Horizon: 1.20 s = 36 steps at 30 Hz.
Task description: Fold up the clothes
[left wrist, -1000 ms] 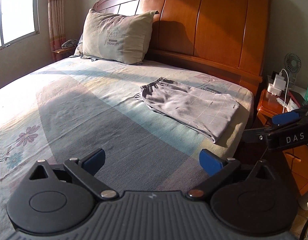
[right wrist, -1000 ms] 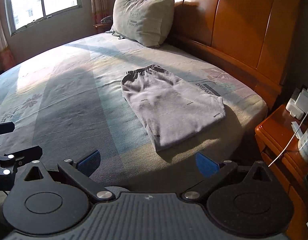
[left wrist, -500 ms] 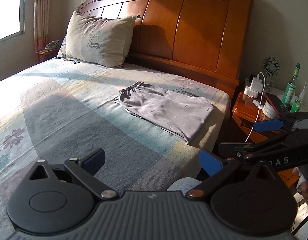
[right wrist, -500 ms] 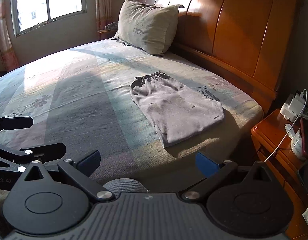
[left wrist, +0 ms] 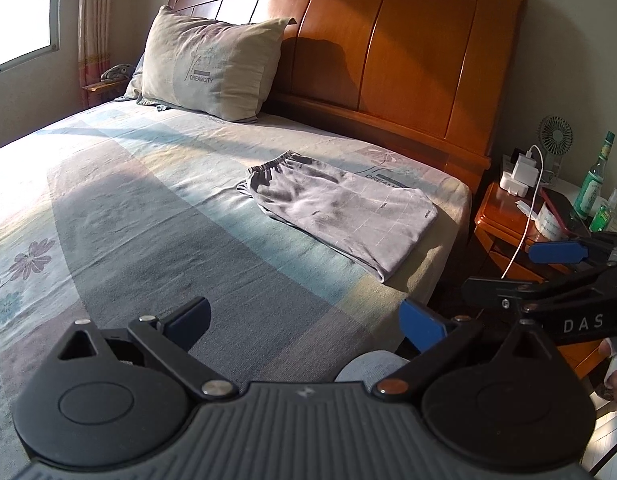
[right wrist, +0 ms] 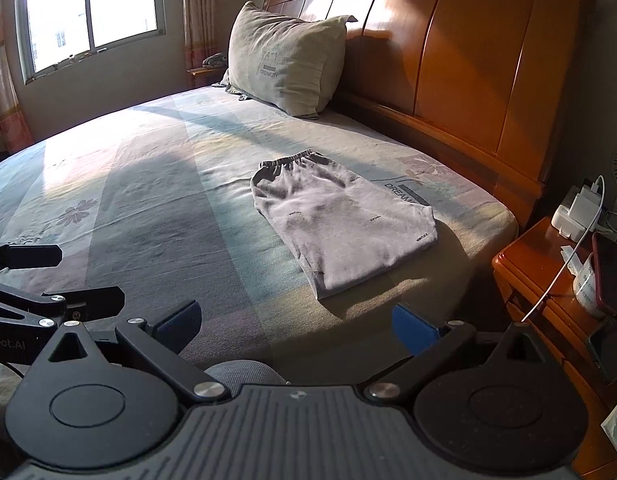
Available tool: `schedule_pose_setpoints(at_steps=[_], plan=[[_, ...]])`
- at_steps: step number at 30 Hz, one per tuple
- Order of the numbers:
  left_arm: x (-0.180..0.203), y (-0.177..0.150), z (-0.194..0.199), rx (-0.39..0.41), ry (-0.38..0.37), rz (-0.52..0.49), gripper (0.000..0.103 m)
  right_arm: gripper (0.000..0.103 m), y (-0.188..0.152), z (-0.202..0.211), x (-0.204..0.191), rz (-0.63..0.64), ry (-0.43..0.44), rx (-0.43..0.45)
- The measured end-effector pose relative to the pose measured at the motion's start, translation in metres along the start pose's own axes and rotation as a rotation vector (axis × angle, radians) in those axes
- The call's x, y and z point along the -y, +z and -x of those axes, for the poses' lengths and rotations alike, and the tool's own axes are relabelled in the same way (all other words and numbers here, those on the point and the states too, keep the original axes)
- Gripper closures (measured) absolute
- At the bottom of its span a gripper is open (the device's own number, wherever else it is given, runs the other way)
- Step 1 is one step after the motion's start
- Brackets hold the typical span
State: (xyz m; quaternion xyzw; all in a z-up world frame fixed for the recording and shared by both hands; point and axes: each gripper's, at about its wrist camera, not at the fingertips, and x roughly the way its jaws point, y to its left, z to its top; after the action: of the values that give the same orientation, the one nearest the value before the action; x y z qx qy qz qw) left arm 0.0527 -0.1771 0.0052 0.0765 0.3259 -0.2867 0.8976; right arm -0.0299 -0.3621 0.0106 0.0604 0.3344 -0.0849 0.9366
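On bed (right wrist: 156, 216), folded grey shorts (right wrist: 340, 220)

Bed (left wrist: 156, 216): folded grey shorts (left wrist: 348, 212), pillow (left wrist: 212, 64).

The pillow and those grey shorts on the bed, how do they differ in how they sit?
The pillow stands propped upright against the wooden headboard; the grey shorts lie flat on the bedsheet, folded. The pillow is plump and beige-green with a printed word; the shorts are thin, pale grey, with an elastic waistband. The pillow sits at the head; the shorts lie near the bed's side edge by the nightstand. Both are soft fabric, and neither gripper touches them.
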Motion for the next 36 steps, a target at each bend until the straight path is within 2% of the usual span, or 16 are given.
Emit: schedule_pose_setpoints(at_steps=[17,36], plan=[[0.0069,-0.0009,-0.0055,-0.026,0.007,-0.023,0.003,0.0,-0.0011,-0.0016,0.0051,-0.011,0.003,-0.003],[0.0094,-0.0004,-0.0051,-0.018,-0.005,-0.037,0.003,0.0,-0.0029,-0.0025,0.0048,-0.005,-0.004,-0.002]])
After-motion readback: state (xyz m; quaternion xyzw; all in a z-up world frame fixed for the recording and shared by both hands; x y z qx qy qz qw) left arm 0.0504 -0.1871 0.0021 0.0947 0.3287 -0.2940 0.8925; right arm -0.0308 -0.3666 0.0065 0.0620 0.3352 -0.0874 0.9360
